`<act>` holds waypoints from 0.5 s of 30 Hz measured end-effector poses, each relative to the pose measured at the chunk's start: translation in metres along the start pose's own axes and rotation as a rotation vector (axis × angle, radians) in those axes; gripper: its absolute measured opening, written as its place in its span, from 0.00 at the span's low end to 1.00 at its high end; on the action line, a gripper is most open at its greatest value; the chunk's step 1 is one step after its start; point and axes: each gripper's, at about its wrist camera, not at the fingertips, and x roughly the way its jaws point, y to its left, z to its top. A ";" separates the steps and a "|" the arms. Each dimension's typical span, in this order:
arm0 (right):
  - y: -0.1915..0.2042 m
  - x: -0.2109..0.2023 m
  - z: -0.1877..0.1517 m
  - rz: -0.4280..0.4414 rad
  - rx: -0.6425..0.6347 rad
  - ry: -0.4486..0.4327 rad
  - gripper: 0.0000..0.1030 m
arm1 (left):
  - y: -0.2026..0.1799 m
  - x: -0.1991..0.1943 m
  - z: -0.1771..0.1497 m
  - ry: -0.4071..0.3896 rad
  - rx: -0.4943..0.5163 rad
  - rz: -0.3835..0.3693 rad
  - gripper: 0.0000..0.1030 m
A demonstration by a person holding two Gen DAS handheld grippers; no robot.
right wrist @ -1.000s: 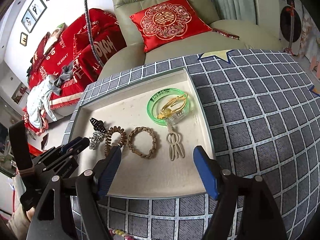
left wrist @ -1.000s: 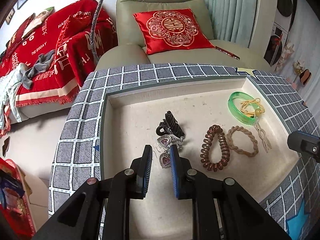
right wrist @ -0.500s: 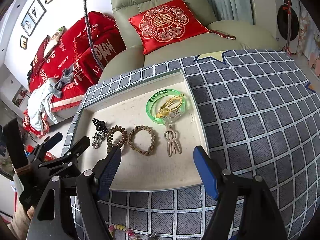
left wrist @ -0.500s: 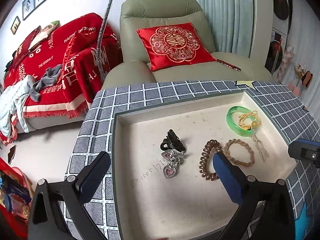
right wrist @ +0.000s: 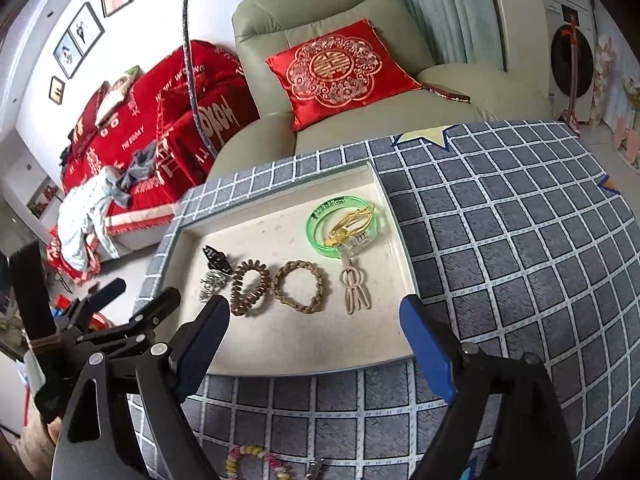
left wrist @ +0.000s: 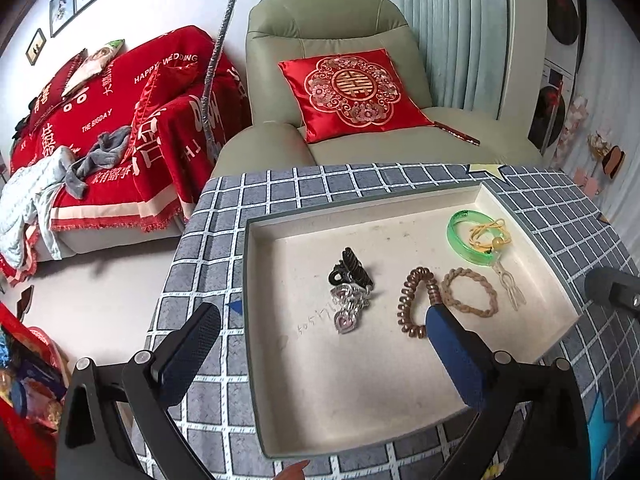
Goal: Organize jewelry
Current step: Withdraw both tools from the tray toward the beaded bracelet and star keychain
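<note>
A cream tray [left wrist: 256, 280] holds a black claw clip [left wrist: 352, 270], a silver heart piece [left wrist: 348, 310], a brown coil hair tie [left wrist: 412, 304], a beige braided tie [left wrist: 472, 292], a green bangle [left wrist: 460, 240] with a yellow cord [left wrist: 490, 236], and a beige hair clip [left wrist: 512, 288]. My left gripper [left wrist: 320, 320] hangs wide open above the tray's near left part and holds nothing. In the right wrist view the same tray [right wrist: 280, 204] lies ahead. My right gripper [right wrist: 314, 308] is above its front edge, jaws opening, with nothing between them.
A grey checked cloth [right wrist: 500, 240] covers the table around the tray. A pastel bead bracelet [right wrist: 256, 458] lies on it near the front edge. Behind stand a green armchair [left wrist: 360, 152] with a red cushion [left wrist: 352, 92] and a red-covered sofa [left wrist: 100, 128].
My left gripper's jaws, nearly shut over the silver heart piece, have sprung wide, and the gripper has drawn back and up. My right gripper has pulled back a little and widened.
</note>
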 end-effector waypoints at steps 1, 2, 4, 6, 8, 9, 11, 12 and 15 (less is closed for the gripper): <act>0.000 -0.002 0.000 0.001 0.002 -0.007 0.86 | 0.001 -0.003 -0.001 0.002 0.001 -0.003 1.00; 0.001 -0.005 -0.002 0.004 0.004 -0.014 0.86 | 0.001 -0.006 -0.004 0.003 0.005 -0.007 1.00; 0.003 -0.010 -0.004 0.010 0.005 -0.008 0.86 | 0.001 -0.015 -0.009 0.001 0.018 -0.014 1.00; 0.004 -0.012 -0.005 0.012 0.007 0.021 0.86 | 0.000 -0.024 -0.016 -0.001 0.034 -0.026 1.00; 0.004 -0.015 -0.010 0.012 0.007 0.053 0.86 | 0.000 -0.033 -0.025 -0.002 0.044 -0.038 1.00; 0.004 -0.016 -0.013 0.010 0.007 0.060 0.86 | -0.001 -0.038 -0.030 -0.002 0.049 -0.041 1.00; 0.004 -0.021 -0.021 0.012 0.006 0.071 0.86 | -0.003 -0.046 -0.039 -0.006 0.058 -0.037 1.00; 0.003 -0.022 -0.025 0.012 0.006 0.075 0.86 | -0.004 -0.049 -0.044 -0.008 0.060 -0.038 1.00; 0.001 -0.027 -0.040 0.001 0.001 0.097 0.86 | -0.006 -0.055 -0.058 0.013 0.058 -0.069 1.00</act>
